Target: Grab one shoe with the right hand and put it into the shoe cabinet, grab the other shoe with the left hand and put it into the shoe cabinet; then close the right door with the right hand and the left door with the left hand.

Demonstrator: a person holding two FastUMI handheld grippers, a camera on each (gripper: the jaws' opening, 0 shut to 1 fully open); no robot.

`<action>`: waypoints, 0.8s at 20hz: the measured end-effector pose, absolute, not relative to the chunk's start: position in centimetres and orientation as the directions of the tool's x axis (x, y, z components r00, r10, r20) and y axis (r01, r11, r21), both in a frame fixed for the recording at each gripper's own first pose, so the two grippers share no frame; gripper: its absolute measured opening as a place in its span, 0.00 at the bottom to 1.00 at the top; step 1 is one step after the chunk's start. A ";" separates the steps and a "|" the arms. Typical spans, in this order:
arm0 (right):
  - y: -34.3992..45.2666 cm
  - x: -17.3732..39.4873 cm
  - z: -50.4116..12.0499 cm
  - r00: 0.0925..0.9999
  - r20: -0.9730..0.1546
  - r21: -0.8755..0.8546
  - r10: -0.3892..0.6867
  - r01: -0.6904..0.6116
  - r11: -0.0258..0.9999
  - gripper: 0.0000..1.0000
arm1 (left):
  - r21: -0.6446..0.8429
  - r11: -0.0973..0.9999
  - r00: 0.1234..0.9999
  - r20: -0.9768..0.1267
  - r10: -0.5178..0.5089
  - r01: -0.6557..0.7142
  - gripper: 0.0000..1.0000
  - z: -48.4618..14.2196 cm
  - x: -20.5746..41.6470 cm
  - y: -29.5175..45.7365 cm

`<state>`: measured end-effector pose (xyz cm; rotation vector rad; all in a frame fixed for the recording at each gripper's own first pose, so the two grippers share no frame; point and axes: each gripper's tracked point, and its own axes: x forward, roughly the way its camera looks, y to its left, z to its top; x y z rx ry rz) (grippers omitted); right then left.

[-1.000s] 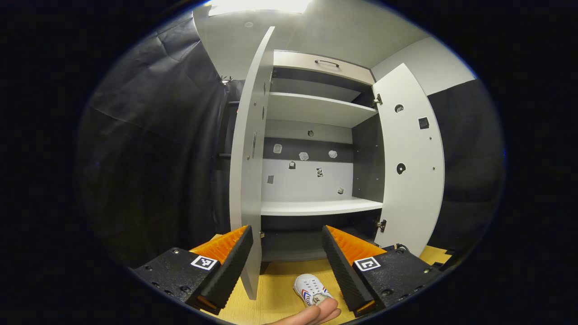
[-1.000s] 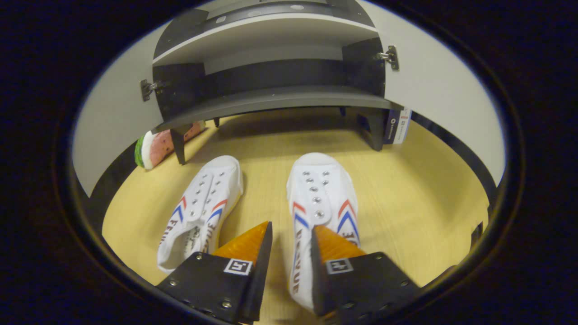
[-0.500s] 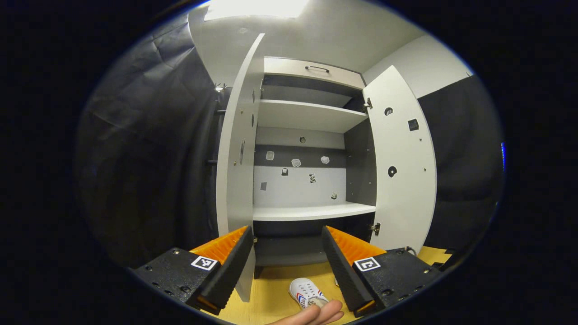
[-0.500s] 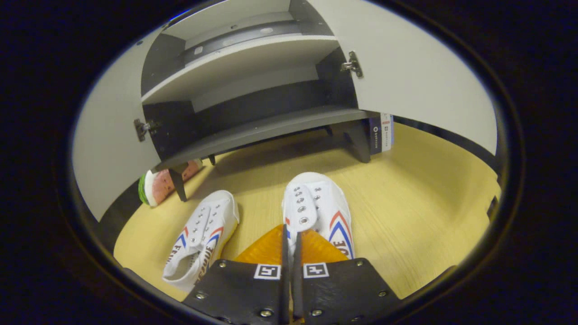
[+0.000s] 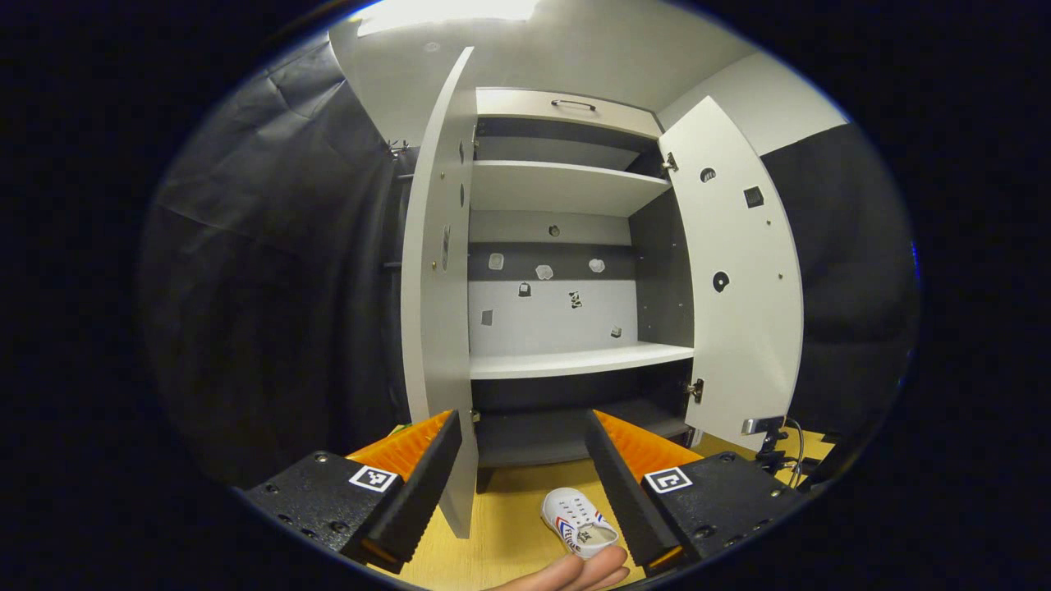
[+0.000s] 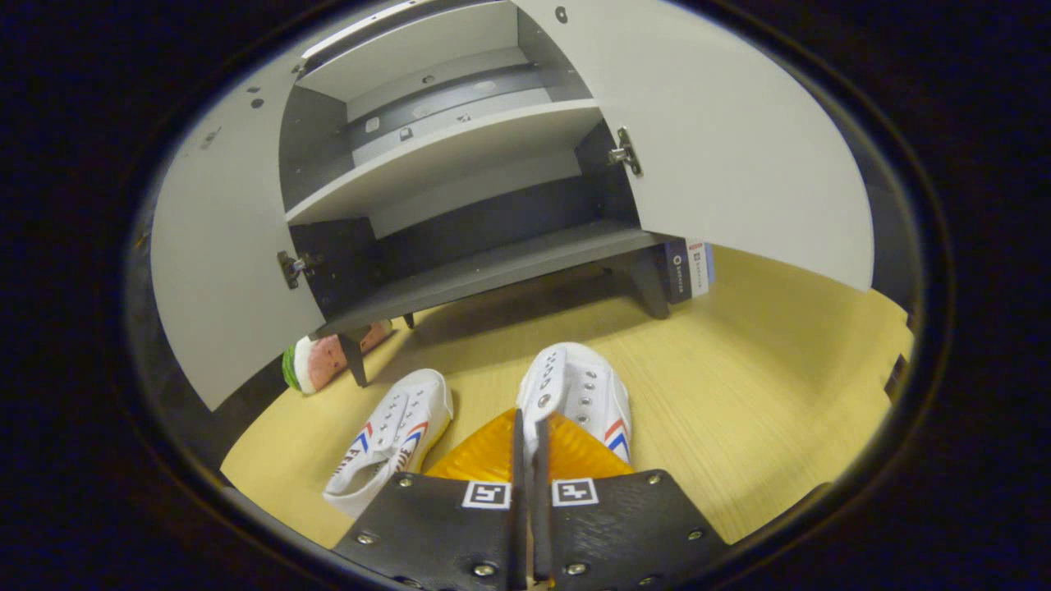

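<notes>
While the right gripper (image 6: 525, 427) has its fingers pinched on the tongue of one white canvas shoe with red and blue stripes (image 6: 579, 394), lifted above the yellow wooden floor (image 6: 755, 377), the second matching shoe (image 6: 392, 435) lies on the floor just to its left. Both face the open grey shoe cabinet (image 6: 460, 164), whose left door (image 5: 435, 328) and right door (image 5: 743, 287) stand wide. The left gripper (image 5: 521, 460) hangs with fingers spread apart, holding nothing.

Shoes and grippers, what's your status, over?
Right gripper shut on right shoe. Left gripper open, idle. Other shoe on floor. Cabinet doors open, path clear.
</notes>
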<state>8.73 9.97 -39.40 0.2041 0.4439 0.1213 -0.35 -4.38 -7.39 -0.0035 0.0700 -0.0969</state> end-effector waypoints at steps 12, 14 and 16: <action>12.0 7.8 -35.4 0.902 -0.364 0.241 0.231 -0.148 0.959 0.04 | -0.026 0.994 0.989 -0.101 -0.111 0.109 0.94 -9.7 0.2 -4.4; 12.7 8.8 -33.7 0.921 -0.292 0.285 0.258 -0.174 0.943 0.04 | -0.024 0.994 0.987 -0.113 -0.112 0.110 0.94 -10.1 0.3 -4.4; 10.7 8.6 -32.7 0.934 -0.304 0.185 0.188 -0.136 0.973 0.00 | -0.027 0.993 0.986 -0.118 -0.114 0.111 0.94 -10.4 0.4 -4.5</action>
